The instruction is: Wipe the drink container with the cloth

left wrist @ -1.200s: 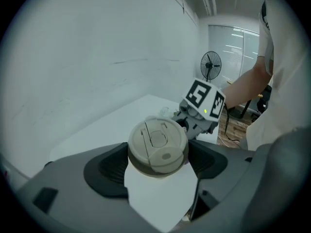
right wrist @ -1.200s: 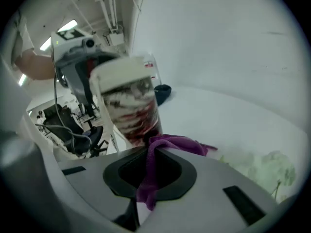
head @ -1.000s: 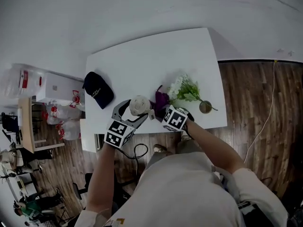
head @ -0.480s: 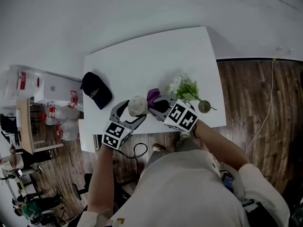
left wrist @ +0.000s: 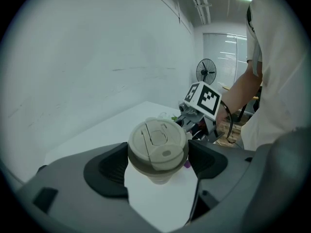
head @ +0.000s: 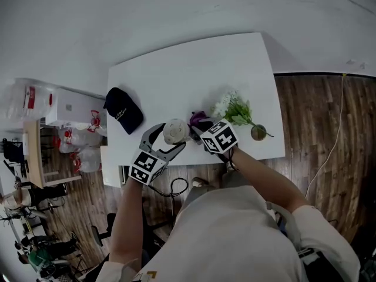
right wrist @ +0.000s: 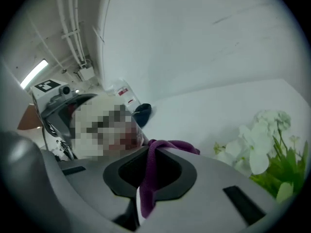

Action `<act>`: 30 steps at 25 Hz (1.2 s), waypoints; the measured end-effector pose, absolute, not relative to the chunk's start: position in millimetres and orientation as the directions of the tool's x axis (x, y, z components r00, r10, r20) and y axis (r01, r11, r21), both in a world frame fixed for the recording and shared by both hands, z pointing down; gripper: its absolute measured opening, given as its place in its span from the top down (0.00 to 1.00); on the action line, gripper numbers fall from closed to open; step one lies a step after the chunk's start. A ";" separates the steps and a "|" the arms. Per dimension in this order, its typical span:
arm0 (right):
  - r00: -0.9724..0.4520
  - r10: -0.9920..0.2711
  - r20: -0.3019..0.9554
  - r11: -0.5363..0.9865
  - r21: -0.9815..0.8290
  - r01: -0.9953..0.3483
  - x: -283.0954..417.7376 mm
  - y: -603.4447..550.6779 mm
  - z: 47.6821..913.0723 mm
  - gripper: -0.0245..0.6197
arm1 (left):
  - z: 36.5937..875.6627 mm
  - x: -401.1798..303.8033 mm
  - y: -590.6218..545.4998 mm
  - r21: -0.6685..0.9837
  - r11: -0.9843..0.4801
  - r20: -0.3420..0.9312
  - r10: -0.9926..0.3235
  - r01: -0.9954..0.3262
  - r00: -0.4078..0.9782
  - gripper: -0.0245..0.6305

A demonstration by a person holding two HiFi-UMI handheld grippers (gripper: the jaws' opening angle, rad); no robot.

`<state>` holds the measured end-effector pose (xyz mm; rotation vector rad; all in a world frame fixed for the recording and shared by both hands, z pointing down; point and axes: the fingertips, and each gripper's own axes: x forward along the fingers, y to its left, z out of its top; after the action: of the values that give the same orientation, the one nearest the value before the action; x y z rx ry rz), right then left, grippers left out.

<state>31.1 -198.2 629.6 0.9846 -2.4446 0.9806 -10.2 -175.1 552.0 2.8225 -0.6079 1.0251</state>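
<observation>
Pale wall and brown wooden floor (head: 329,116) frame a white rectangular table (head: 176,75), seen steeply from above. Near the table's front edge stands the task's thing, a beige plastic drink container with a flip-top lid (left wrist: 158,142), upright. The left gripper (left wrist: 159,165) has it clamped: its two dark pads sit against opposite sides of the container just below the lid.

Just to the right, the right gripper (right wrist: 151,174) is closed on a purple fabric cloth (right wrist: 171,147). A strip of the cloth is pinched in the narrow slit between the jaws, and a fold of it bunches over their tips, toward the container. The cloth seems to touch the container's side, though a mosaic patch in the right gripper view covers the spot and the head view is too small to settle it.

A bunch of white flowers with green leaves (head: 234,109) lies on the table near the right gripper, on its far side from the container. A dark blue baseball cap (head: 123,111) rests near the table's left edge, well apart from both grippers.
</observation>
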 end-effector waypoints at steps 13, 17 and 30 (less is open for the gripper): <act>-0.745 -0.527 0.409 0.496 -0.564 -0.660 27.3 -166.7 569.8 0.88 | 551.6 -10.2 -176.3 -0.054 -0.918 0.625 -0.338 -0.393 0.704 0.35; -0.745 -0.579 0.331 0.453 -0.629 -0.631 36.5 -176.3 535.7 0.88 | 552.4 -8.5 -174.4 -0.057 -0.923 0.630 -0.330 -0.382 0.703 0.35; -0.702 -0.616 0.357 0.175 -0.807 -0.563 29.5 -240.6 609.2 0.88 | 552.0 -9.6 -176.2 -0.051 -0.914 0.590 -0.353 -0.402 0.726 0.35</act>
<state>29.5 -240.6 609.2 1.2296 -2.4464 1.6423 -9.6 -176.2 552.0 2.8436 -0.6233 0.9473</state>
